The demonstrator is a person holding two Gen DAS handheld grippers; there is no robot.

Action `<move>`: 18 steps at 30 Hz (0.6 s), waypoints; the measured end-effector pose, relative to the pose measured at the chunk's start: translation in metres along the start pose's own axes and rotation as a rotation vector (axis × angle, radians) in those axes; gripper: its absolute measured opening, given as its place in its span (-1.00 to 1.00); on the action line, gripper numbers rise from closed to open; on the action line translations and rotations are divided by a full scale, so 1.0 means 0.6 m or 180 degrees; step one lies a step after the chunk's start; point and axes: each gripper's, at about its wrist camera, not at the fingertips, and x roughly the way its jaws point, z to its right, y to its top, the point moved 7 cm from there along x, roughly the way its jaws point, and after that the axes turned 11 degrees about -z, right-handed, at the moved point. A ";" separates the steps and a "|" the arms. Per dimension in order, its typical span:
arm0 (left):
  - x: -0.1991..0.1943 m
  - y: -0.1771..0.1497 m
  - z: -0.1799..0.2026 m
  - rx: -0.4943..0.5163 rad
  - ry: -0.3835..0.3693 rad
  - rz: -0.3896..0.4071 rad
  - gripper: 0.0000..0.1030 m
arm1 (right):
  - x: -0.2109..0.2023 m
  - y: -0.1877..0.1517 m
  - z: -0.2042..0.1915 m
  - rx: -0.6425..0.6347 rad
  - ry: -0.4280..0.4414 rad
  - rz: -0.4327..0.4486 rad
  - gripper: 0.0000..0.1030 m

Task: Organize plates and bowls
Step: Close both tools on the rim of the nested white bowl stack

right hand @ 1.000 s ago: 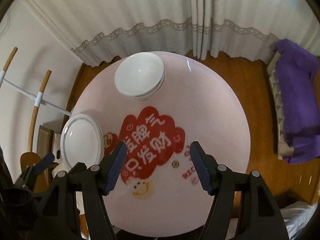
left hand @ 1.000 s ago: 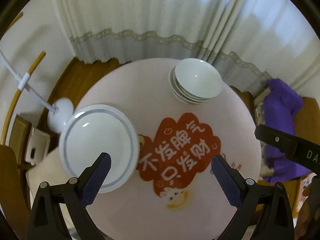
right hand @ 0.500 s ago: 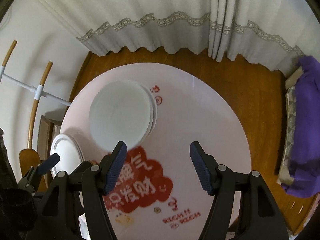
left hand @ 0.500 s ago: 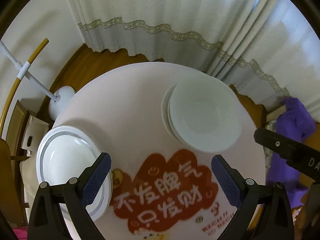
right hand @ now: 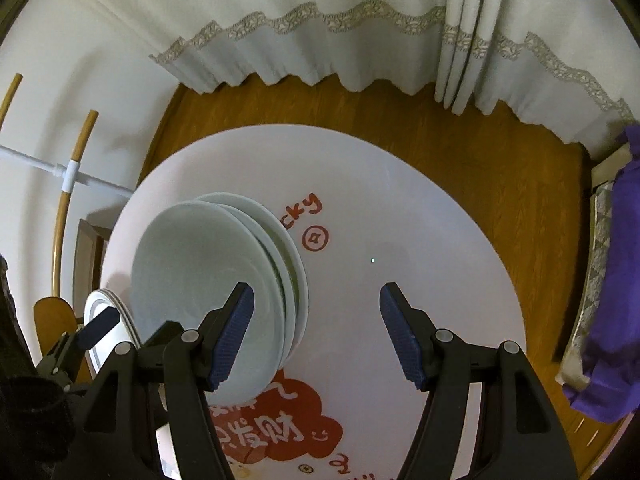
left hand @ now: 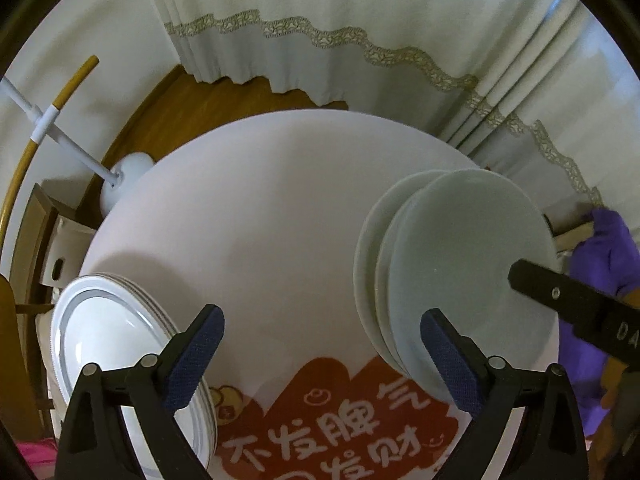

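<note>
A stack of white bowls (left hand: 460, 272) stands on the round pink table (left hand: 260, 208), to the right in the left wrist view and to the left in the right wrist view (right hand: 208, 280). A stack of white plates with grey rims (left hand: 108, 344) sits at the table's left edge; it also shows in the right wrist view (right hand: 108, 304). My left gripper (left hand: 322, 356) is open and empty above the table between the two stacks. My right gripper (right hand: 316, 336) is open and empty, its left finger over the bowls' near rim.
A red printed patch (left hand: 340, 432) marks the table's near side. White curtains (right hand: 320, 20) hang behind over a wooden floor (right hand: 460, 148). A white stand with wooden poles (left hand: 52, 120) is at the left. A purple cloth (right hand: 616, 288) lies at the right.
Both grippers have moved forward and lower toward the table. The bowls and plates look nearer and larger. Both stay open; nothing was picked up.
</note>
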 end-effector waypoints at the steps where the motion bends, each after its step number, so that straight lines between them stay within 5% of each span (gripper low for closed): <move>1: 0.006 0.002 -0.003 -0.0010 -0.0021 -0.0020 0.81 | 0.008 0.001 -0.001 -0.0022 0.0016 -0.0042 0.30; 18: 0.042 0.039 -0.022 0.0076 -0.0349 -0.0066 0.76 | 0.049 0.014 -0.013 -0.0115 0.0100 -0.0129 0.28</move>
